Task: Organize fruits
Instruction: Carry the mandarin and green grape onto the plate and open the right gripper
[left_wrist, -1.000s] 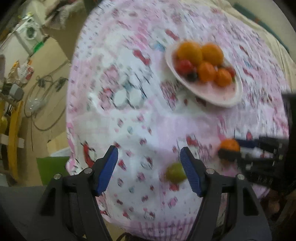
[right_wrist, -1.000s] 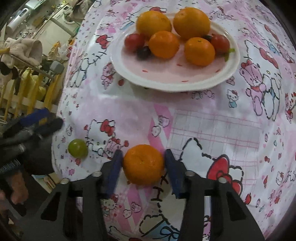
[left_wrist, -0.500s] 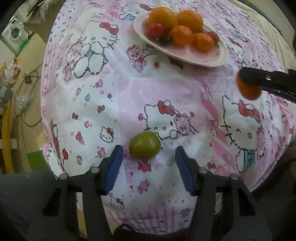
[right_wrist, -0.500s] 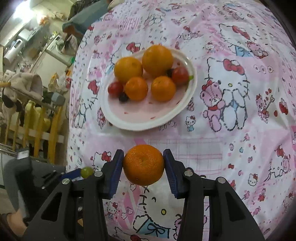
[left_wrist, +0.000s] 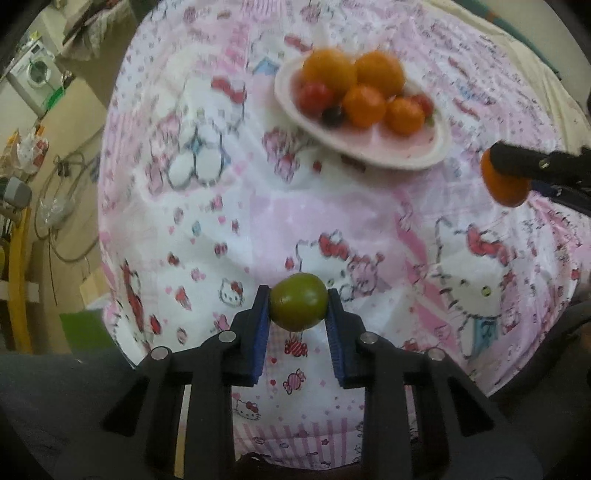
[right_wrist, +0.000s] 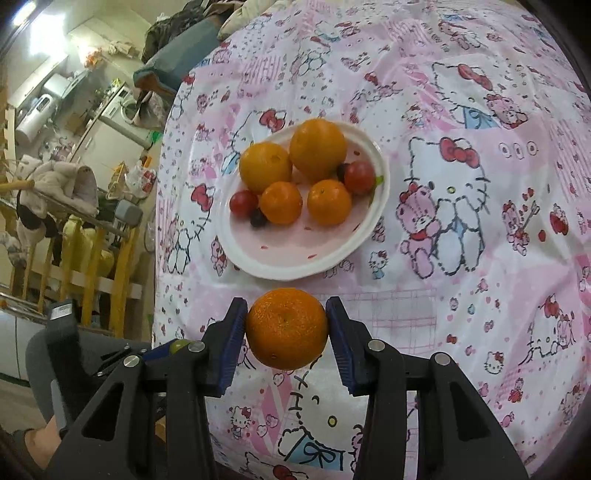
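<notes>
The counter (right_wrist: 461, 295) carries the plate (right_wrist: 295, 264) above frame centre, already piled with fruit. The right gripper (right_wrist: 287, 332), low centre, grips the mandarin (right_wrist: 286, 328), now lifted nearer the plate. The left gripper (left_wrist: 298, 308), open half a second ago, now clamps the green fruit (left_wrist: 298, 307); both await delivery.

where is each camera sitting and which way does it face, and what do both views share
Left wrist: sits on the left gripper, looking along its fingers across the tablecloth toward the plate; it grips a green fruit, and the right gripper enters at the right edge.
Right wrist: sits on the right gripper, facing the plate from nearer; it grips an orange, and the left gripper shows low on the left.
Shared: the plate of fruit, tablecloth, orange and green fruit.
</notes>
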